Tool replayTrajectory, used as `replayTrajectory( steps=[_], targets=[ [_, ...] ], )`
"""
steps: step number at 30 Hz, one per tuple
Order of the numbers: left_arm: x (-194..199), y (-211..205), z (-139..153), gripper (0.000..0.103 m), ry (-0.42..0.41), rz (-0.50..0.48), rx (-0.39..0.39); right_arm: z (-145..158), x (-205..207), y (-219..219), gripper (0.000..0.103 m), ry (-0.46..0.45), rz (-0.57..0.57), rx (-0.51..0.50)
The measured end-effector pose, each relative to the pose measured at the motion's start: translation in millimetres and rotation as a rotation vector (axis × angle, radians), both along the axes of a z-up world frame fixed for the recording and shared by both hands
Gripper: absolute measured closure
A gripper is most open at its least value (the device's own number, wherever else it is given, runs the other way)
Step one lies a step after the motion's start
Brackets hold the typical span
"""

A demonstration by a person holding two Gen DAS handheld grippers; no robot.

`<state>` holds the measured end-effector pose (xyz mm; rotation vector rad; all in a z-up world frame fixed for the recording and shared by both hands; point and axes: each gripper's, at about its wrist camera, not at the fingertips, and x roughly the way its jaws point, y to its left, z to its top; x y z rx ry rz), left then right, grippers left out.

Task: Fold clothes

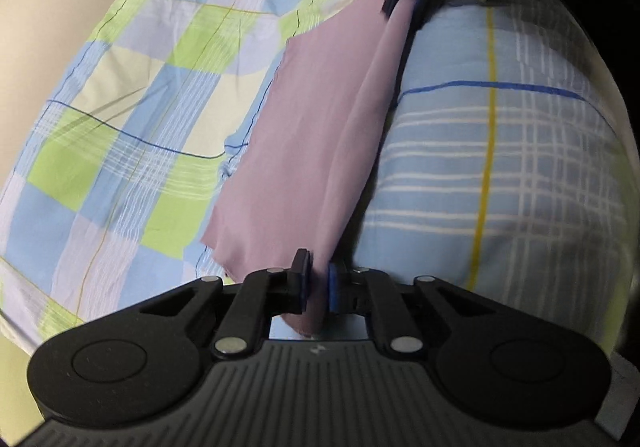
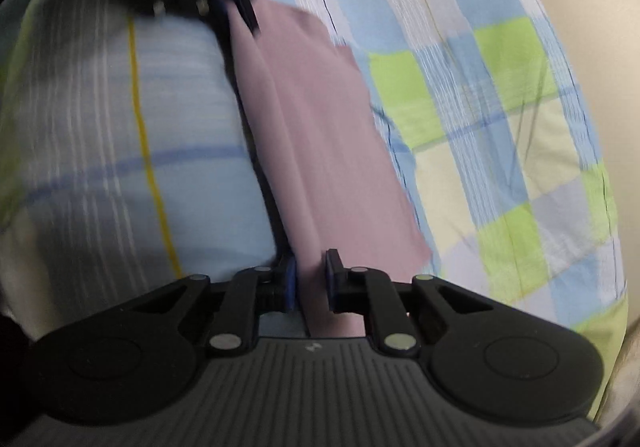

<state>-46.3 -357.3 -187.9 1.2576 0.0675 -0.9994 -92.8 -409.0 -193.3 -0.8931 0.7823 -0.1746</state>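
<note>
Both jaws pinched on pink cloth [image 1: 304, 151].

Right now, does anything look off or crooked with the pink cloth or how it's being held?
Nothing stands out. The pink garment is stretched between the left gripper and the right gripper, jaws shut on opposite ends, over the checked bedsheet. One layer hangs loose toward the sheet, normal mid-fold. No tears or stains show.

Right-wrist view: we see the checked bedsheet [image 2: 500, 95] blurred and cut by the frame edges. The pink cloth [image 1: 304, 151] hides the bedsheet beneath; its near end vanishes behind each claw's body.
</note>
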Motion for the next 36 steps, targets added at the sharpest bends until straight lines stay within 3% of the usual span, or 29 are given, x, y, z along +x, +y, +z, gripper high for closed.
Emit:
replayTrajectory(
  steps=[12, 21, 22, 26, 29, 32, 36],
  targets=[
    [2.6, -3.0, 0.4, 0.101, 0.024, 0.025, -0.019, -7.9, -14.6, -3.4, 0.092, -0.014, -0.047, 0.028],
    [-4.9, 12.0, 15.8, 0.101, 0.017, 0.031, -0.017, 22.9, -24.7, -3.1, 0.095, -0.039, -0.070, 0.093],
    [-4.9, 14.1, 14.7, 0.101, 0.022, 0.037, -0.018, 25.5, -30.9, 2.6, 0.099, -0.044, -0.074, 0.111],
    [-5.1, 18.0, 10.5, 0.102, 0.043, 0.063, -0.031, 5.3, -42.6, 13.4, 0.099, -0.005, -0.076, 0.153],
    [-2.4, 24.9, 21.5, 0.101, 0.113, 0.100, -0.082, 18.0, -48.5, 5.4, 0.099, -0.060, -0.120, 0.250],
    [4.6, 37.9, 36.3, 0.100, 0.217, 0.151, -0.160, 42.7, -57.1, -23.6, 0.098, -0.184, -0.207, 0.454],
    [10.1, 44.9, 53.7, 0.095, 0.251, 0.200, -0.243, 61.8, -60.0, -69.9, 0.090, -0.330, -0.317, 0.667]
  ],
)
